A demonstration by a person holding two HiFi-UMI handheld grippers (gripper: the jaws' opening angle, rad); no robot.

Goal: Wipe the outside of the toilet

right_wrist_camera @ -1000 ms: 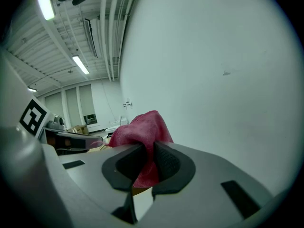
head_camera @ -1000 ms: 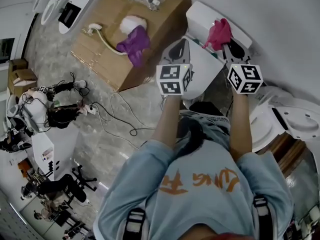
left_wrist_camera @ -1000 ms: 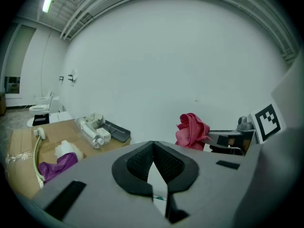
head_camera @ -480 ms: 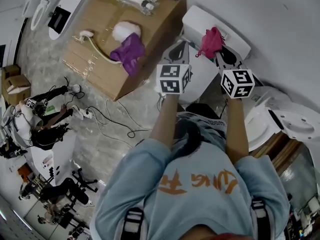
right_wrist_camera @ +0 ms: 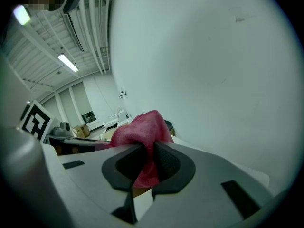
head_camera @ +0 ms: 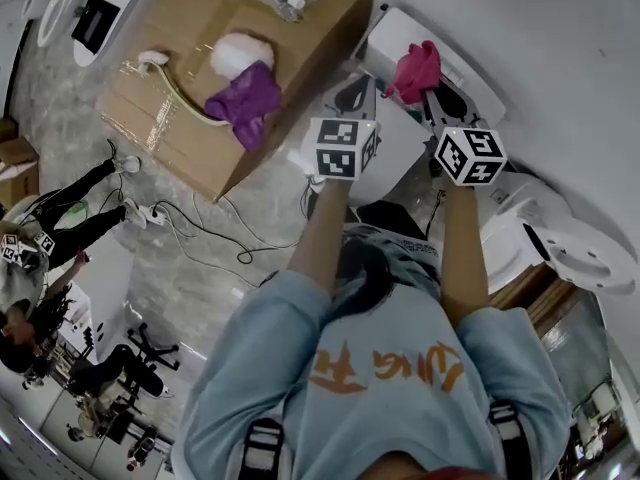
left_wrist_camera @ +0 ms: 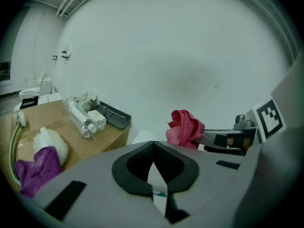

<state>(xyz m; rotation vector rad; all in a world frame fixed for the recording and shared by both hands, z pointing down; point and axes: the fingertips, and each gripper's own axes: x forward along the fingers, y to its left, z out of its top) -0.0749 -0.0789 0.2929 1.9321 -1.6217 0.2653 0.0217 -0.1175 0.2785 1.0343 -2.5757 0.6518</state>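
Observation:
A white toilet (head_camera: 395, 138) stands against the wall, its tank (head_camera: 460, 63) at the back. My right gripper (head_camera: 432, 88) is shut on a pink cloth (head_camera: 415, 68), held over the tank's left end. The right gripper view shows the cloth (right_wrist_camera: 140, 137) bunched between the pads and sticking out ahead. My left gripper (head_camera: 356, 96) hovers beside it, over the left side of the toilet, with its jaws shut and nothing between them (left_wrist_camera: 153, 152). The left gripper view shows the pink cloth (left_wrist_camera: 184, 128) to its right.
A big cardboard box (head_camera: 200, 78) stands left of the toilet with a purple cloth (head_camera: 245, 93), a white puff (head_camera: 237, 53) and wrapped parts (left_wrist_camera: 80, 115) on it. Cables (head_camera: 210, 233) trail over the floor. Another white toilet (head_camera: 555, 233) sits at the right.
Both grippers have shifted up and a little left in the head view, towards the tank. The right gripper keeps its hold on the pink cloth.

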